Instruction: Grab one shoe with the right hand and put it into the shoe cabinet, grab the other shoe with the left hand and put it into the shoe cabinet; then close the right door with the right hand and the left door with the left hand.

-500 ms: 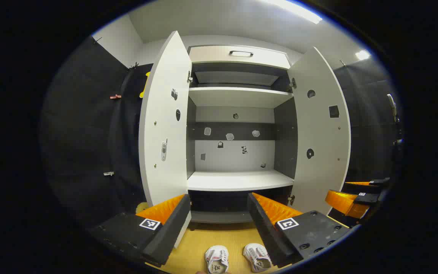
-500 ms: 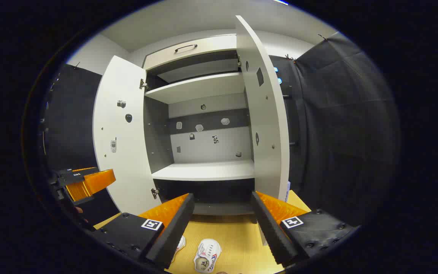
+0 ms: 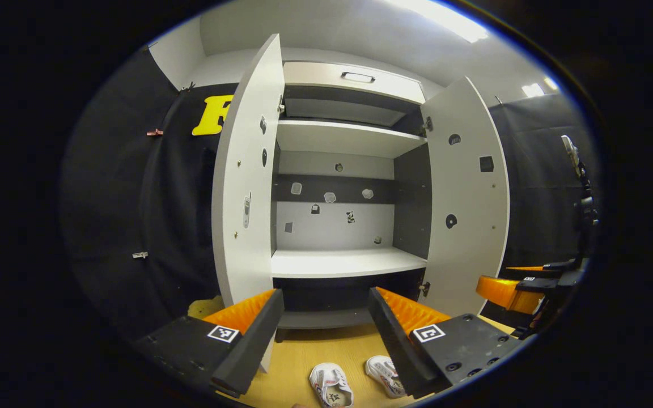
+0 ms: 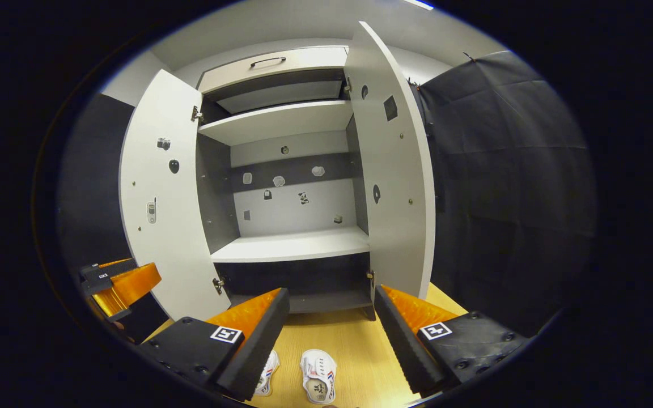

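Standing open at the centre of both views, the shoe cabinet [image 3: 349, 170] [image 4: 287, 170] has its left door [image 3: 244, 187] [image 4: 159, 192] and right door [image 3: 465, 198] [image 4: 394, 175] both swung wide. Inside, an upper shelf [image 3: 340, 137] [image 4: 278, 122] and a lower shelf [image 3: 346, 263] [image 4: 292, 245] each lie bare, with a dark recess under the lower one; nothing rests on either board. Small stickers dot the back panel [image 3: 332, 215] [image 4: 292, 198] and the inner faces of the doors. Above the compartment sits a drawer front with a dark handle [image 3: 358, 76] [image 4: 267, 60]. Two white shoes lie on the wooden floor [image 3: 298, 362] [image 4: 349, 345] in front of the cabinet, side by side and outside it: in the left gripper view one shoe [image 3: 331, 385] sits between the fingers and the other shoe [image 3: 384, 374] is just beside it, partly hidden by a finger; in the right gripper view one shoe [image 4: 318, 382] lies in plain sight and the second shoe [image 4: 267, 374] is partly covered by a finger. The left gripper [image 3: 323, 334] hangs above the shoes with its fingers spread wide and nothing between them. The right gripper [image 4: 332, 334] is likewise spread wide and empty; it also appears at the right edge of the left gripper view [image 3: 522, 286], and the left one at the left edge of the right gripper view [image 4: 119, 286].
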`<state>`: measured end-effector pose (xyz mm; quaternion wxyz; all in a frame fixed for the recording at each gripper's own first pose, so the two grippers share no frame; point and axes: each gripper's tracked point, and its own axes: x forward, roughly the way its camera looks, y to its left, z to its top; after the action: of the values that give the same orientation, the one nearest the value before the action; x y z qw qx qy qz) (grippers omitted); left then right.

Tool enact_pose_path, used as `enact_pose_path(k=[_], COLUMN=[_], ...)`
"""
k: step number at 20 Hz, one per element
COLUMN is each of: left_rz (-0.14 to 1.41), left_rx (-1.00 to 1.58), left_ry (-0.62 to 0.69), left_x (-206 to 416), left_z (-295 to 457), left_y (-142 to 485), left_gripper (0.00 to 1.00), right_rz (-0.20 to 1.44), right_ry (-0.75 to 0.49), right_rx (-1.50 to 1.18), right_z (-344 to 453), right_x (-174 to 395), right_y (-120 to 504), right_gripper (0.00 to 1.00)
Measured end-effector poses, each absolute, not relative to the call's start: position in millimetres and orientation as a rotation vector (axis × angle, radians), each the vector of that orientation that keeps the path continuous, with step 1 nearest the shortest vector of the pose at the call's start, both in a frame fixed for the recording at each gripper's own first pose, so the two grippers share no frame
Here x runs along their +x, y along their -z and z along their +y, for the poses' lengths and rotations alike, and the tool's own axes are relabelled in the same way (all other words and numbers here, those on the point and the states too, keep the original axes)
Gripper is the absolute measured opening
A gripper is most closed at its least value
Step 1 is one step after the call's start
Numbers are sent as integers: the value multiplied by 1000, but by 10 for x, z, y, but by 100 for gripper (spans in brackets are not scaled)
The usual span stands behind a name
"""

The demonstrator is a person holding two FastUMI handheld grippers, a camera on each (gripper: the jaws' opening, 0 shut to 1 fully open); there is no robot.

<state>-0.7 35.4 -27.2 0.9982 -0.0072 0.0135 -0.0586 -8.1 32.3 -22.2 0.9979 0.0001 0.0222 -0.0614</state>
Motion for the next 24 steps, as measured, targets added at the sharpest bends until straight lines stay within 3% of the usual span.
enact_pose_path(k=[16, 24], left_rz=[50, 97], left_rx=[-7, 2], left_ry=[54, 34], left_x=[-127, -174], left_z=[480, 601], left_y=[407, 618], left_gripper=[95, 95], right_rz=[114, 356], right_ry=[52, 15], right_rx=[-10, -8], right_z=[461, 546], right_x=[69, 92], right_y=[512, 1430], right_gripper=[98, 98])
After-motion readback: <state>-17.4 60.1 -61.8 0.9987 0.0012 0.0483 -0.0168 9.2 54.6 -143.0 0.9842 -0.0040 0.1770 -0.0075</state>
